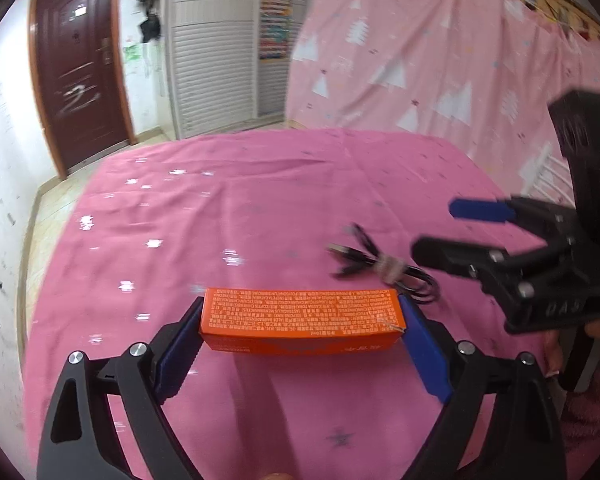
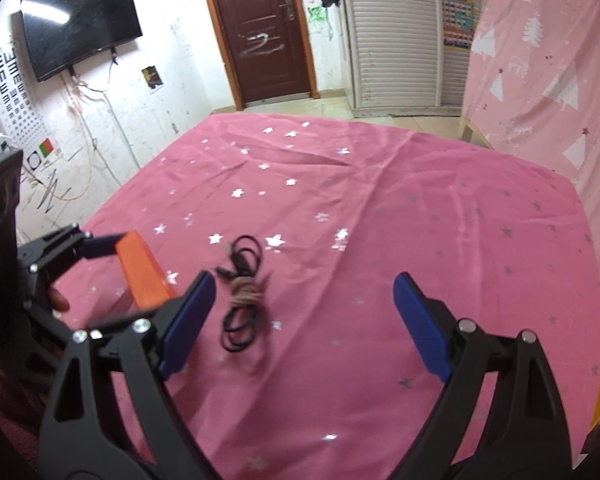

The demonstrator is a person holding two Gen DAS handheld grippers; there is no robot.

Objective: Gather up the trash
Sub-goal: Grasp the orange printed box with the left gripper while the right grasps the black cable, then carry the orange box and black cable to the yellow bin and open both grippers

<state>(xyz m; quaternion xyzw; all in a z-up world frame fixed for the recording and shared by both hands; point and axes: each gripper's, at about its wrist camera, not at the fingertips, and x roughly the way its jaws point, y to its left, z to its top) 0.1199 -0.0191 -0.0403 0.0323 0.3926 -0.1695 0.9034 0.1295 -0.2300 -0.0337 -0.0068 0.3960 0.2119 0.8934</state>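
Orange box [image 1: 300, 320]: pinched end to end in my left gripper [image 1: 300, 334], raised off the pink cloth [image 1: 260, 200] for carrying away.
Right gripper [image 2: 300, 320]: jaws wide apart, nothing held, hovering near the bundled black cable [image 2: 242, 292], probably my next pickup.
Bin: not visible.

Scuffed white wall [image 2: 172, 92] with mounted dark TV [image 2: 80, 26] and eye chart [image 2: 10, 92]. Brown door [image 2: 262, 28] beside white louvred wardrobe [image 2: 396, 36]. Pink patterned curtain [image 1: 440, 48] at right; pale tiled floor [image 2: 412, 118].
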